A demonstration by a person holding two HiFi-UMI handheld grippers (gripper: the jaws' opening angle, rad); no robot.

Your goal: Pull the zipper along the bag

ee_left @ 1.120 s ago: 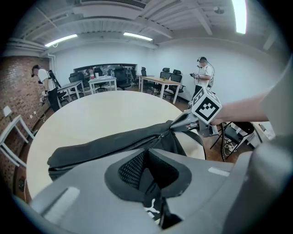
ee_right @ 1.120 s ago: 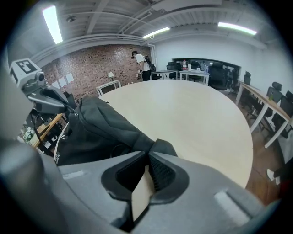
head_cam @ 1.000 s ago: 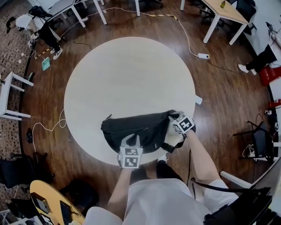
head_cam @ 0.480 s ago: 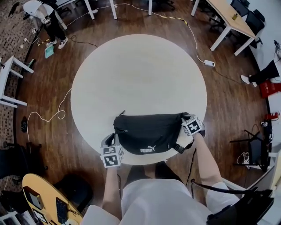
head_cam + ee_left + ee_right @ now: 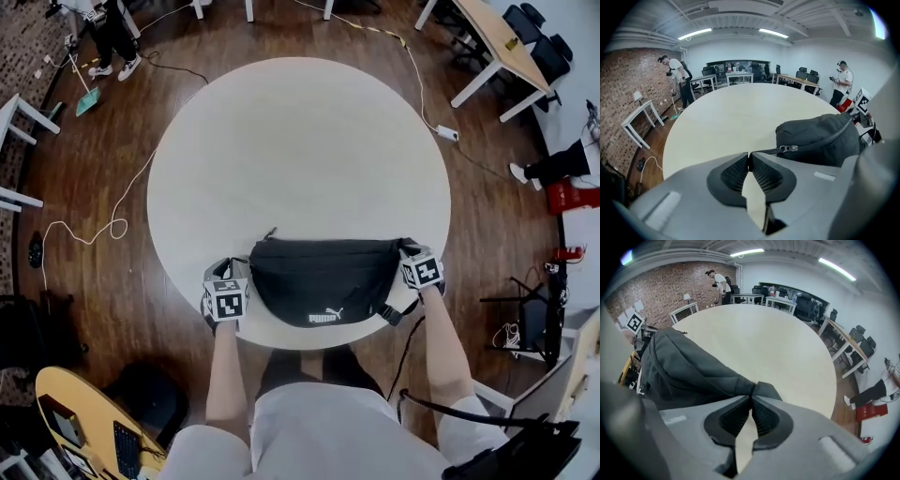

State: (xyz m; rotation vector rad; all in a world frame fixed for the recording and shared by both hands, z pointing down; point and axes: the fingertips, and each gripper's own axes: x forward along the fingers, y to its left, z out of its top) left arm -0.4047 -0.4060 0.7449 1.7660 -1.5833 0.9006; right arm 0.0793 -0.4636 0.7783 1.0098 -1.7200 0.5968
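Note:
A black waist bag (image 5: 323,281) lies on the round pale table (image 5: 300,141) close to its near edge. My left gripper (image 5: 234,270) sits at the bag's left end. In the left gripper view its jaws (image 5: 749,155) are shut on the thin black zipper pull, which runs taut to the metal slider (image 5: 789,148) on the bag (image 5: 820,136). My right gripper (image 5: 408,249) is at the bag's right end. There its jaws (image 5: 751,397) are shut on the fabric tab (image 5: 764,390) at the end of the bag (image 5: 684,366).
The bag's strap buckle (image 5: 386,315) hangs over the table's near edge. On the wooden floor lie a white cable (image 5: 94,230) and a power strip (image 5: 447,133). White desks stand at the far right (image 5: 487,52). A person (image 5: 677,77) stands by the brick wall, another (image 5: 843,82) at the right.
My left gripper has moved left along the bag, from its front middle to its left end. The right gripper has stayed at the right end. The bag now lies straighter.

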